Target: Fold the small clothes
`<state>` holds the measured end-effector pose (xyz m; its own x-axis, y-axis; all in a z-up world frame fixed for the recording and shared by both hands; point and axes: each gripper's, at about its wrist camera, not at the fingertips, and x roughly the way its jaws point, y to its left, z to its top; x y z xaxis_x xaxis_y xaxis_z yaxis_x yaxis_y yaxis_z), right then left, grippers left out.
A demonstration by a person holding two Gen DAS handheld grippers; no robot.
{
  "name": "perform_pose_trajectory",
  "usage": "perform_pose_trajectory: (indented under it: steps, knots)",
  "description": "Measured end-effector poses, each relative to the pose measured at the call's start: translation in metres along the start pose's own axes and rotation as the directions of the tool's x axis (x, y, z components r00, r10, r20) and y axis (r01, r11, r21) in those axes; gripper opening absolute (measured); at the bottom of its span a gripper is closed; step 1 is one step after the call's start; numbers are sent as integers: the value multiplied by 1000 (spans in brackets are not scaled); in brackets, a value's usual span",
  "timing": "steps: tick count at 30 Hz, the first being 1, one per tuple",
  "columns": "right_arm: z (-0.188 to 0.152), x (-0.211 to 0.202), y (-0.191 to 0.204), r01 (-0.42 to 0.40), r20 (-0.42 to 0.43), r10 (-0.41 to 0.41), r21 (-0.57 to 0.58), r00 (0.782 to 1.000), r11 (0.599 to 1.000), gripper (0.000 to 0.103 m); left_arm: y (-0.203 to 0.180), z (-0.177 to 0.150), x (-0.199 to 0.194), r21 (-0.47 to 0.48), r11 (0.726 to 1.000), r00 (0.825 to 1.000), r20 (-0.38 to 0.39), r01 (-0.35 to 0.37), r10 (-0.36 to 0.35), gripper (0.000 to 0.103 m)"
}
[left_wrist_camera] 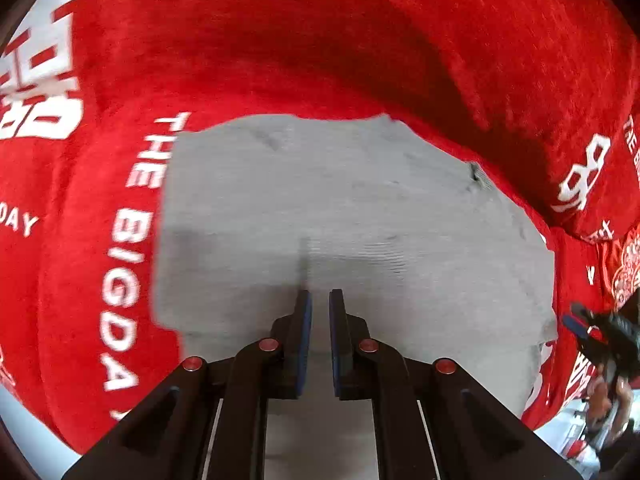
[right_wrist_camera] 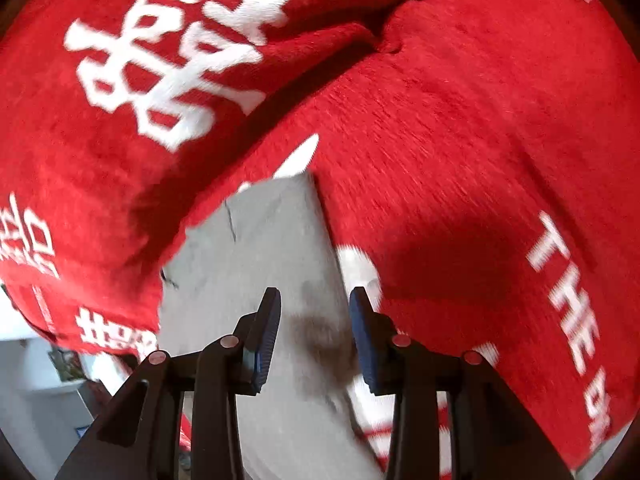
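Note:
A small grey knit garment [left_wrist_camera: 340, 208] lies flat on a red blanket. My left gripper [left_wrist_camera: 319, 296] hangs over its near part, pointing steeply down. Its blue pads stand almost together, shut, and I see nothing between them. In the right wrist view the same grey garment [right_wrist_camera: 260, 260] runs as a narrow strip with a straight right edge. My right gripper [right_wrist_camera: 314, 296] is above it, open, with only the cloth's surface showing in the gap. The right gripper [left_wrist_camera: 580, 320] also appears at the garment's right edge in the left wrist view.
The red plush blanket [left_wrist_camera: 280, 40] with white lettering covers the whole surface and rises in thick folds [right_wrist_camera: 380, 40] behind the garment. Past its edge, pale floor [right_wrist_camera: 32, 380] and room clutter [left_wrist_camera: 592, 432] show.

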<state>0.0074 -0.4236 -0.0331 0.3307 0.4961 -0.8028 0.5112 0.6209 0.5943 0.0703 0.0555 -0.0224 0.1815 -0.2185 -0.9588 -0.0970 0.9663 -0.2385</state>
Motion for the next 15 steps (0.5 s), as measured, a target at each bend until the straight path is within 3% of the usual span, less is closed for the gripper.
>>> perform_pose_trajectory:
  steps: [5, 6, 7, 8, 11, 15]
  knots:
    - [15, 32, 9, 22, -49, -23, -34, 999, 999, 38, -32, 2, 27, 66, 996, 998, -6, -59, 60, 9]
    - [16, 31, 16, 28, -48, -31, -66, 998, 997, 17, -35, 4, 32, 64, 995, 997, -12, -70, 71, 9]
    - [17, 28, 25, 47, -47, -53, -119, 998, 992, 8, -35, 3, 37, 63, 994, 996, -24, -85, 86, 9]
    - [15, 22, 36, 86, -22, -92, -188, 996, 978, 8, -35, 2, 41, 61, 994, 995, -29, -93, 95, 9]
    - [10, 13, 65, 254, 74, -245, -403, 967, 879, 8, -34, 1, 43, 51, 993, 994, -20, -103, 104, 9]
    - [12, 37, 61, 380, 79, -394, -491, 916, 784, 8, -39, 1, 46, 77, 989, 991, -11, -130, 131, 9]
